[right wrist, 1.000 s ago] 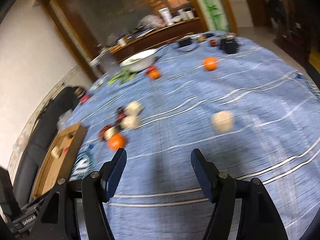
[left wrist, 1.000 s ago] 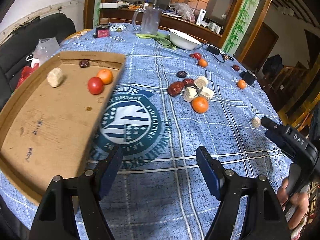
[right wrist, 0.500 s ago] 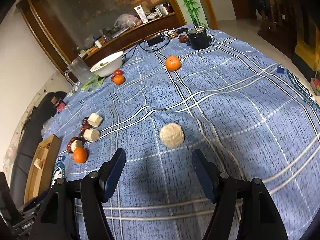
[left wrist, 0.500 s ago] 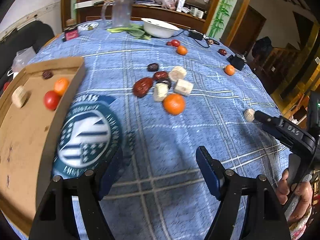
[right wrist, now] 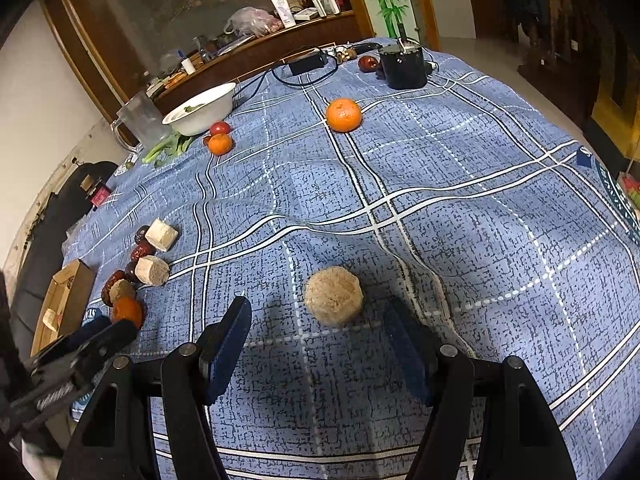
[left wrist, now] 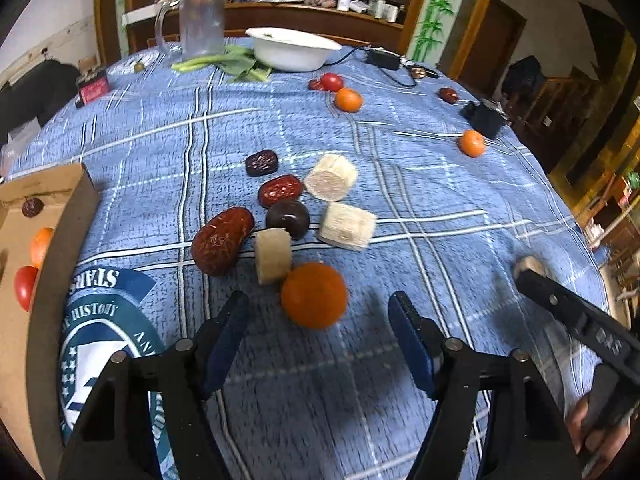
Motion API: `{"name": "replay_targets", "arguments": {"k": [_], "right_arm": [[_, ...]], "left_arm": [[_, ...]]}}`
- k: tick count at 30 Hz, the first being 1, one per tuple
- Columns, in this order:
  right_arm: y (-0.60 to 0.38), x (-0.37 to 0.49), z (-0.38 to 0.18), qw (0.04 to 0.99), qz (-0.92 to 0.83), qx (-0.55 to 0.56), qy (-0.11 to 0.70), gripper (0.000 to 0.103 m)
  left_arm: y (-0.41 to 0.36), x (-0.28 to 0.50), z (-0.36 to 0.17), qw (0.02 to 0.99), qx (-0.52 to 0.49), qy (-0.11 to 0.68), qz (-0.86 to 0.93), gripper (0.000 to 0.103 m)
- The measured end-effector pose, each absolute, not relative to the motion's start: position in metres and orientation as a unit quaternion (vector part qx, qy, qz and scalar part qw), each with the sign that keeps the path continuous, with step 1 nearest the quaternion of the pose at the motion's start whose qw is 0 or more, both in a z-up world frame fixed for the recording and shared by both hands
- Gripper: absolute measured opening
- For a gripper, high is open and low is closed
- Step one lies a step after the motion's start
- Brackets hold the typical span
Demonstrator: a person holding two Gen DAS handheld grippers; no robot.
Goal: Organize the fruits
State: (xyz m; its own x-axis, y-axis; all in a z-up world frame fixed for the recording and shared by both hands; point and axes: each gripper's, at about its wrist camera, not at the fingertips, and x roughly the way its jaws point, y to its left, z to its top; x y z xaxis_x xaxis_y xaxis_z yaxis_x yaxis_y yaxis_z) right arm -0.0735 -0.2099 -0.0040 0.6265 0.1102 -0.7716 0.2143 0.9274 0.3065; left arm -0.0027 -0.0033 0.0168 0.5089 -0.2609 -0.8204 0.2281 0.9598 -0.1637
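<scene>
L hand-held gripper (left wrist: 318, 344), jaws apart & just narrowing, is closing in on orange (left wrist: 314, 295) beside cardboard tray (left wrist: 52, 200); nothing held. R hand-held gripper (right wrist: 318, 344), apart, is nearing pale chunk (right wrist: 334, 295) on bench (right wrist: 480, 240).

A home dining room: a round desk under a blue checked cloth (right wrist: 440, 184), a wooden sideboard (left wrist: 320, 16) at the far wall cluttered with bottles and bags, a glass jug (left wrist: 200, 16), a white bowl (left wrist: 292, 48), and a dark wooden door (left wrist: 492, 40) far right
</scene>
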Motion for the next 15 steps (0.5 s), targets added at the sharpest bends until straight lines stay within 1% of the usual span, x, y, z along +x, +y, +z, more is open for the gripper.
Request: {"name": "replay_targets", "arguments": {"k": [3, 5, 6, 8, 9, 10, 11, 12, 13, 15], "right_arm": [[-0.204, -0.072, -0.004, 0.884, -0.029, 0.174, 0.433, 0.071], [-0.201, -0.071, -0.003, 0.885, -0.032, 0.164, 0.435, 0.069], [-0.199, -0.071, -0.003, 0.886, -0.032, 0.159, 0.435, 0.065], [-0.196, -0.071, -0.003, 0.886, -0.034, 0.149, 0.437, 0.059], [-0.194, -0.071, -0.003, 0.887, -0.038, 0.143, 0.437, 0.053], [-0.193, -0.071, -0.003, 0.887, -0.039, 0.139, 0.438, 0.048], [-0.192, -0.071, -0.004, 0.887, -0.038, 0.138, 0.438, 0.035], [-0.192, -0.071, -0.004, 0.887, -0.037, 0.139, 0.438, 0.03], [-0.193, -0.072, -0.004, 0.887, -0.037, 0.141, 0.438, 0.029], [-0.195, -0.074, -0.002, 0.887, -0.035, 0.148, 0.435, 0.022]], "left_arm": [[-0.002, 0.0, 0.014, 0.873, -0.017, 0.469, -0.135, 0.067], [-0.003, -0.001, 0.013, 0.878, -0.006, 0.46, -0.131, 0.061], [-0.005, -0.002, 0.012, 0.883, 0.003, 0.453, -0.126, 0.058], [-0.006, -0.004, 0.012, 0.888, 0.015, 0.442, -0.122, 0.039], [-0.006, -0.004, 0.012, 0.888, 0.013, 0.44, -0.13, 0.031], [-0.008, -0.006, 0.012, 0.889, 0.016, 0.438, -0.134, 0.03], [-0.007, -0.007, 0.013, 0.889, 0.015, 0.437, -0.135, 0.03], [-0.006, -0.007, 0.013, 0.889, 0.011, 0.437, -0.139, 0.03], [-0.005, -0.007, 0.013, 0.888, 0.007, 0.438, -0.14, 0.03], [0.001, -0.008, 0.013, 0.886, -0.008, 0.441, -0.141, 0.03]]}}
